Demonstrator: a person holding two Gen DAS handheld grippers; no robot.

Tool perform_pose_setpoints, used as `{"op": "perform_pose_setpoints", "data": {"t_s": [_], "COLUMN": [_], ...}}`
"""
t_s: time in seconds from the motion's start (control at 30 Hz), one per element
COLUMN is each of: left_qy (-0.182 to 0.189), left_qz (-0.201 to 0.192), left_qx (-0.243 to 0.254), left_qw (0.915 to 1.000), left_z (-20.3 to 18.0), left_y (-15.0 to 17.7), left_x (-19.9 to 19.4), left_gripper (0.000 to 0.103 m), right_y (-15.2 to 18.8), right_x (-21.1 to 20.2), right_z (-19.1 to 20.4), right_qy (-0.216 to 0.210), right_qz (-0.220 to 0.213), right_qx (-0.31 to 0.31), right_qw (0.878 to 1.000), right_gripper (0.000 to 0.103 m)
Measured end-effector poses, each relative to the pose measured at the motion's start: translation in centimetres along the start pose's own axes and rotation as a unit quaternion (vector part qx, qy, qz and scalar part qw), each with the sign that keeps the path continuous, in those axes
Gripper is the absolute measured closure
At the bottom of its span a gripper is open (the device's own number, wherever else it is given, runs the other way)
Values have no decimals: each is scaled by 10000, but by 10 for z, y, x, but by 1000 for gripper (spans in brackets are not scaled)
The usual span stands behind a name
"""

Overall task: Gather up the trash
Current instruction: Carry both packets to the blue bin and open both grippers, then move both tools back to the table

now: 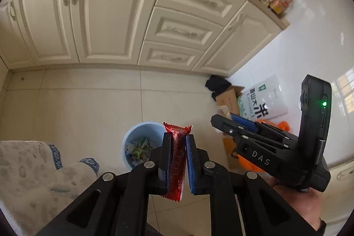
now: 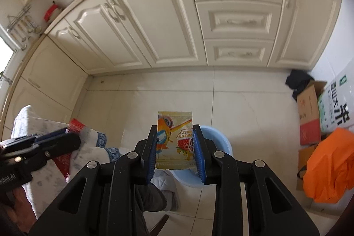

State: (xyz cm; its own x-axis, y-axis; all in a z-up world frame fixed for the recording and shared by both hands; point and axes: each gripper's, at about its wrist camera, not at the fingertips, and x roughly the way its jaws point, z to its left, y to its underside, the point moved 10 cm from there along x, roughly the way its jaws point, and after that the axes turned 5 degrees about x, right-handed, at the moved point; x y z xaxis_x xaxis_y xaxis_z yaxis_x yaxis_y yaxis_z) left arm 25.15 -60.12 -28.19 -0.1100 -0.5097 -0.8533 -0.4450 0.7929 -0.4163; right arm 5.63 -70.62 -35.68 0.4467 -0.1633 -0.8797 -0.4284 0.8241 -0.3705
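My left gripper (image 1: 179, 143) is shut on a red snack wrapper (image 1: 177, 160), held upright just right of and above a light blue trash bin (image 1: 135, 132) that holds crumpled trash. My right gripper (image 2: 174, 138) is shut on a yellow jelly packet (image 2: 174, 141) with a strawberry picture, held above the same blue bin (image 2: 221, 143), which shows behind its right finger. The right gripper also shows in the left wrist view (image 1: 223, 121), to the right of the bin. The left gripper shows in the right wrist view (image 2: 66, 134) at the left with the red wrapper (image 2: 76, 125).
Cream kitchen cabinets (image 1: 110, 14) run along the back over a tiled floor. A grey patterned cloth (image 1: 33, 169) lies at the left. Cardboard boxes (image 2: 309, 116), a white rice bag (image 1: 263, 98), an orange bag (image 2: 331, 165) and a black item (image 2: 296, 81) sit at the right.
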Motion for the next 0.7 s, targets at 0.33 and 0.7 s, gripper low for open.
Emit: {"op": "perform_pose_setpoints", "data": {"t_s": [0.33, 0.7], "left_qy": [-474, -1225], "left_qz": [73, -726], "left_qx": [19, -90], "left_qw": [9988, 9898], "left_z": [1, 5], "left_y": [-46, -38], "left_x": [46, -34], "left_gripper": [19, 1], "right_y": [7, 8], "right_x": [8, -15], "right_z": [-17, 6], "right_qy": [70, 141], "right_qz": [59, -240], "right_qx": [311, 441], "right_qw": [9995, 9986], "right_gripper": [37, 0]}}
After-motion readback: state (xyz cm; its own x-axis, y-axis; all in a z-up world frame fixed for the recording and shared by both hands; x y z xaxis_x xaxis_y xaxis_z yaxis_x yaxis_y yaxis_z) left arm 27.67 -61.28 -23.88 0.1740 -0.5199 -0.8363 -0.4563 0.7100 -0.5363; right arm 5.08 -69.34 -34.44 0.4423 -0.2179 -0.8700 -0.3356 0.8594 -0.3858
